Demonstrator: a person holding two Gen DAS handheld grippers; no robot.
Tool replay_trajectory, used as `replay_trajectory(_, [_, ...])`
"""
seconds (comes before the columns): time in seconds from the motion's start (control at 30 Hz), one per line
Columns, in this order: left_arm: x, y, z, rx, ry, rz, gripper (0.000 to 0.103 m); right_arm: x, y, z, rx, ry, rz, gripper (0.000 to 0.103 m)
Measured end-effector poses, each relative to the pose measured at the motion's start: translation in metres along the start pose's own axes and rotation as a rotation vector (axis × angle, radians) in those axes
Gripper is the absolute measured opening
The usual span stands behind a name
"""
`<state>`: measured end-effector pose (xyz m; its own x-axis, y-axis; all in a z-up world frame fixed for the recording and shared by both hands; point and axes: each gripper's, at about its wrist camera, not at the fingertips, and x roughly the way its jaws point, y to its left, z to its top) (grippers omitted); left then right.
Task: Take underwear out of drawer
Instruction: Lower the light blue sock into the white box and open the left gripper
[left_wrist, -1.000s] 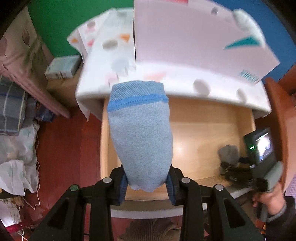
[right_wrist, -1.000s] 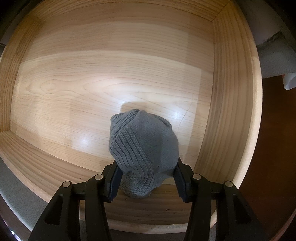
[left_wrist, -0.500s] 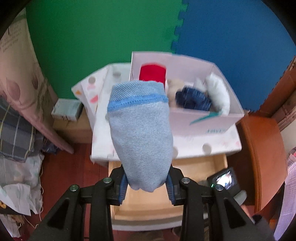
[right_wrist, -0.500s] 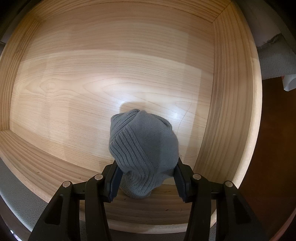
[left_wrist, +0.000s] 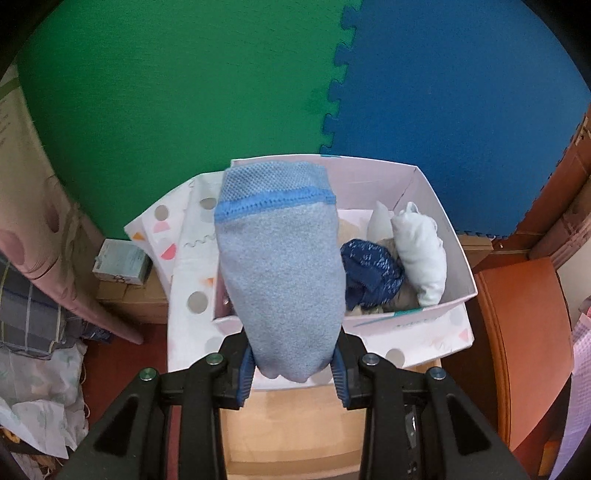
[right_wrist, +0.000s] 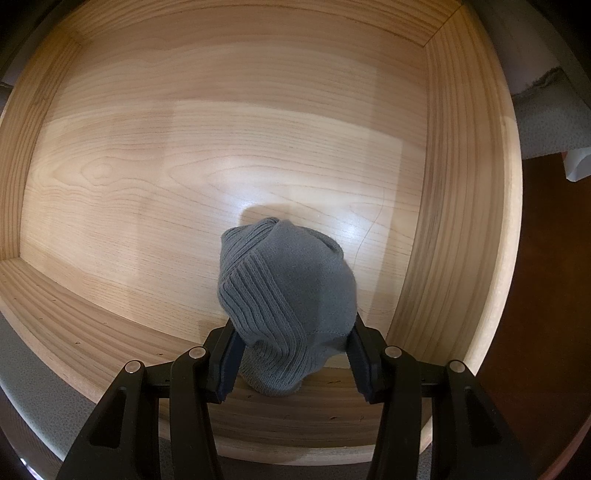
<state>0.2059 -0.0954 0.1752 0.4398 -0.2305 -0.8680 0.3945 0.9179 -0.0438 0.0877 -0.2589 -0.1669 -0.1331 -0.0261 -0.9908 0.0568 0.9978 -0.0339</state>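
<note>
My left gripper (left_wrist: 293, 363) is shut on a rolled light-blue underwear (left_wrist: 279, 266) with a blue stitched band, held high above a white box (left_wrist: 452, 236) that stands on the cabinet top. The wooden drawer (left_wrist: 291, 439) shows below the left gripper. My right gripper (right_wrist: 290, 363) is shut on a rolled grey ribbed underwear (right_wrist: 288, 299), held low inside the drawer (right_wrist: 458, 206) near its front right corner. The rest of the drawer floor in the right wrist view is bare wood.
The box holds a dark blue roll (left_wrist: 371, 273), a white roll (left_wrist: 421, 251) and other rolled pieces. The cabinet top has a white dotted cover (left_wrist: 192, 258). A small teal box (left_wrist: 120, 262) and folded cloth (left_wrist: 33, 317) lie left. A brown chair (left_wrist: 524, 332) stands right.
My left gripper has risen and tilted up with the light-blue roll, from over the drawer to above the box. The right gripper and grey roll have barely moved.
</note>
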Motion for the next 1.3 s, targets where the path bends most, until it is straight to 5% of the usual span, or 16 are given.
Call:
replay_trajectory(0.7, [0.098, -0.033, 0.015, 0.032, 0.1, 0.067, 0.037, 0.003, -0.002, -0.003, -0.002, -0.01, 0.002, 0.047])
replay_trajectory(0.87, [0.102, -0.029, 0.013, 0.018, 0.114, 0.1, 0.04, 0.003, -0.002, -0.003, -0.001, -0.01, 0.002, 0.047])
replay_trajectory(1.0, [0.103, -0.02, 0.013, -0.053, 0.152, 0.035, 0.043, 0.004, -0.002, -0.002, -0.001, -0.01, 0.001, 0.047])
replay_trajectory(1.1, [0.095, -0.015, 0.013, -0.076, 0.134, 0.005, 0.057, 0.004, -0.002, -0.002, -0.002, -0.01, -0.001, 0.047])
replay_trajectory(1.3, [0.064, -0.015, 0.017, -0.062, 0.061, -0.006, 0.06, 0.004, -0.002, -0.002, 0.002, -0.009, -0.004, 0.047])
